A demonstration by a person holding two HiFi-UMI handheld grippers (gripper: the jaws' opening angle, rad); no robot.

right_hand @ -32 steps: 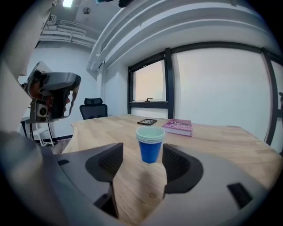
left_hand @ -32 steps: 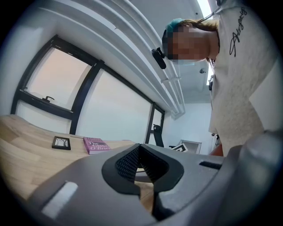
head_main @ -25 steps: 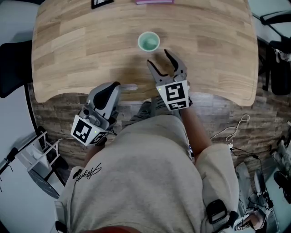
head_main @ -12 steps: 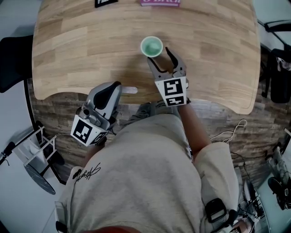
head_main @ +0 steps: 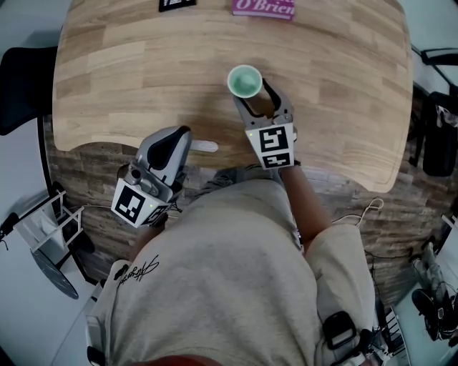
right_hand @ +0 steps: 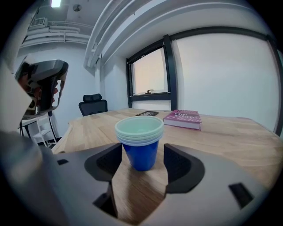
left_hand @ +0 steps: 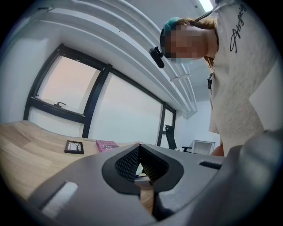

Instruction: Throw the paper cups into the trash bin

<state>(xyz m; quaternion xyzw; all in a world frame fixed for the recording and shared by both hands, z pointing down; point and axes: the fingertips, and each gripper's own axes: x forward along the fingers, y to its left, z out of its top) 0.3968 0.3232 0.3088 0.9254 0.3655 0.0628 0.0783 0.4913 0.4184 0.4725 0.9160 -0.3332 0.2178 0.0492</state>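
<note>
- Forward by a little since a second ago, the right gripper [head_main: 252, 93] now has the stack of paper cups [head_main: 243, 80] at its jaw tips, where before the stack stood clear ahead of them.
- Nearest the camera, the person's pale shirt [head_main: 229, 271] fills the lower part of the head view.
- Just past it, the left gripper [head_main: 182, 136] is held at the near edge of the wooden table [head_main: 129, 71], much where it was; its own view shows the jaws clenched, tips meeting, with nothing between them.
- Further out over the tabletop, the right gripper is released: its jaws stand wide apart, one on each side of the stack, and its own view shows a gap between each pad and the cups.
- The stack is upright on the table, several cups nested, blue outside and mint green inside.
- At the far edge lie a pink book [head_main: 262, 7] and, to its left, a small black-framed item [head_main: 175, 3].
- Beyond the table, the right gripper view shows a black office chair [right_hand: 93, 104] by the windows.
</note>
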